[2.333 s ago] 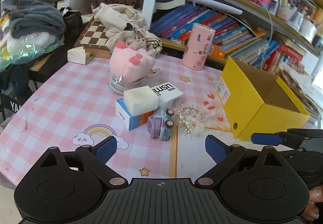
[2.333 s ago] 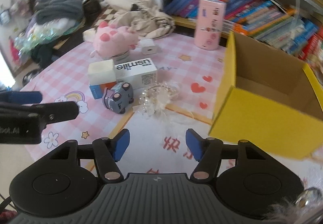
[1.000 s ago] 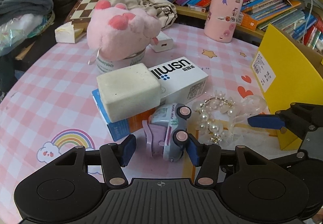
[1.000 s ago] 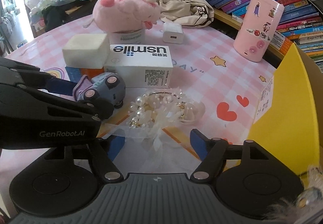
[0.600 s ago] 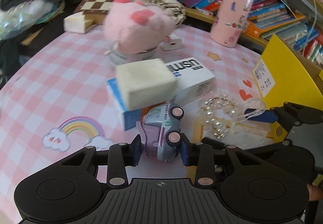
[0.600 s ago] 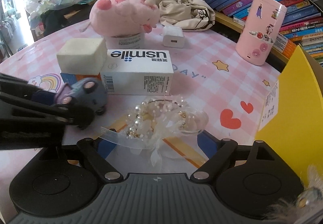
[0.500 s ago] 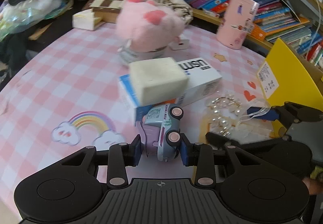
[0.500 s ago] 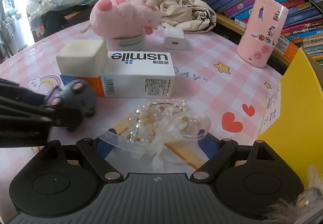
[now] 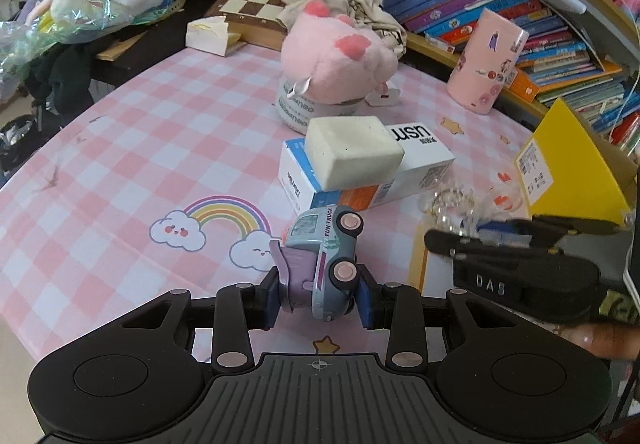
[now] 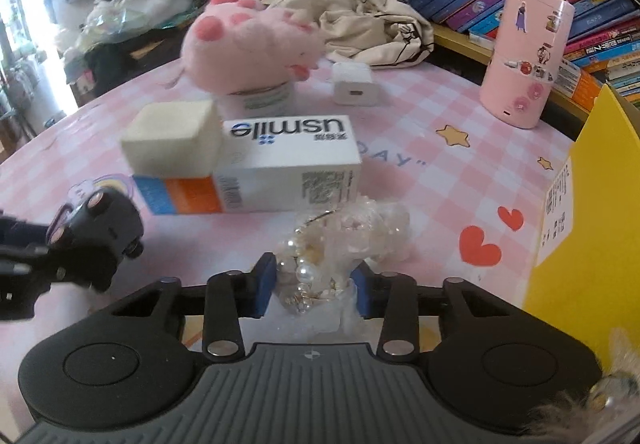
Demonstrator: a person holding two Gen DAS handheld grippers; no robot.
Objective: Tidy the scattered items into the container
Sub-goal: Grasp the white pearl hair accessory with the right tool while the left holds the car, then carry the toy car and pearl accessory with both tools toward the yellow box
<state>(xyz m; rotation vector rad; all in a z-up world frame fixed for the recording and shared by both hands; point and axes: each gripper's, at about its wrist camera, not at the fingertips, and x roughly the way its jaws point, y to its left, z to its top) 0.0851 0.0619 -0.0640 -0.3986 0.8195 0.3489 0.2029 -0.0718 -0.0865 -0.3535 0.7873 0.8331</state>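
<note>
Two pickups are in hand at once, and both look like the grasp step of clearing the counter into the yellow box.

From the left wrist camera, the left tongs (image 9: pixel 318 296) have closed narrow on the toy truck (image 9: pixel 322 262), one blue pad against each side of it, over the pink checked counter (image 9: pixel 120 171). Whether its wheels are clear of the cloth I cannot tell. Just beyond it lie the stacked cartons with the cream sponge block (image 9: pixel 354 151) on top. The yellow box (image 9: pixel 568 171) stands at the right edge, and the right tongs cross in front of it, dark and blurred.

From the right wrist camera, the right tongs (image 10: pixel 314 292) have just been closing and now pinch the pearl bracelet in its clear wrapper (image 10: pixel 332 248), the pads pressing into the crinkled plastic. The yellow box (image 10: pixel 580 244) is close on the right, its opening out of frame.

Next, I judge, each load wants lifting clear, then carrying over the box wall before release; the wrapper is slippery and may slide from the pads
</note>
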